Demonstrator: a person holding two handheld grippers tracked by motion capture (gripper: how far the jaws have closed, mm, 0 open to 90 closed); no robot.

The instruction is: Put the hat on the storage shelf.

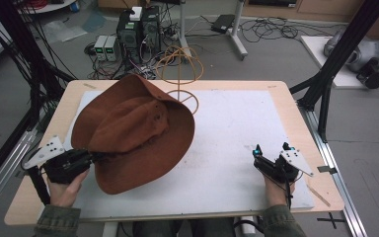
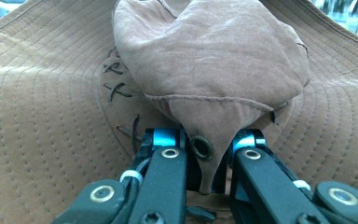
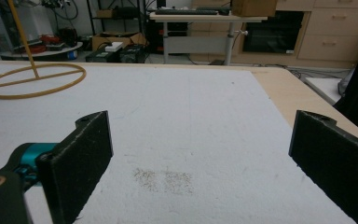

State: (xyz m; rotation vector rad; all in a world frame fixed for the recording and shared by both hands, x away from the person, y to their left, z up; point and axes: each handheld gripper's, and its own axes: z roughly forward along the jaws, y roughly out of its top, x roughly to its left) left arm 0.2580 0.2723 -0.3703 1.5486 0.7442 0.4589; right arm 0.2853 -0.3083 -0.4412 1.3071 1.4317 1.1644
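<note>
A brown wide-brimmed hat (image 1: 133, 128) lies tilted on the white mat (image 1: 237, 148), covering its left half. My left gripper (image 1: 94, 157) is at the hat's near left side, shut on a fold of the crown (image 2: 205, 93) beside a metal eyelet (image 2: 201, 147). The stitched brim (image 2: 42, 126) spreads behind the jaws. My right gripper (image 1: 271, 150) rests near the mat's right front, open, with bare mat (image 3: 191, 140) between its black pads (image 3: 81, 163). A yellow wire hat stand (image 1: 180, 69) rises behind the hat, and its ring base (image 3: 32, 80) lies on the mat.
The wooden table edge (image 1: 296, 113) frames the mat. Black frame posts (image 1: 335, 64) stand at the right and left. Computers and cables (image 1: 133, 29) crowd the floor beyond the table. A desk and drawers (image 3: 242, 28) stand in the background.
</note>
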